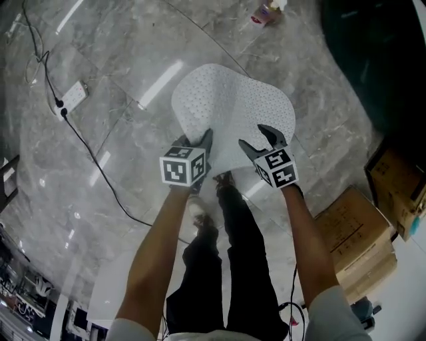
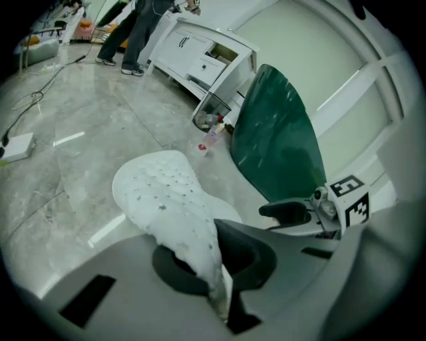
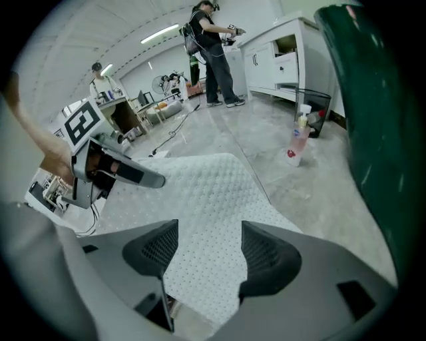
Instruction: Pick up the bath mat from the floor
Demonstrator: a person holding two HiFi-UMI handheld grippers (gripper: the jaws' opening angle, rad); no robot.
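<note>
The white dimpled bath mat (image 1: 233, 110) lies on the grey marble floor in front of the person's feet, with its near edge raised. My left gripper (image 1: 200, 138) is shut on that edge at the left. In the left gripper view a fold of the bath mat (image 2: 166, 193) runs up into the pinched jaws of the left gripper (image 2: 216, 266). My right gripper (image 1: 254, 136) stands open at the mat's near right edge. In the right gripper view the bath mat (image 3: 206, 193) passes between the spread jaws of the right gripper (image 3: 210, 250), and the pads do not press on it.
A power strip (image 1: 72, 95) with a black cable lies at the left. Cardboard boxes (image 1: 353, 233) stand at the right. A bottle (image 1: 266, 13) stands beyond the mat, next to a dark green object (image 2: 276, 140) and a white cabinet (image 2: 200, 56). People (image 3: 213, 53) stand far off.
</note>
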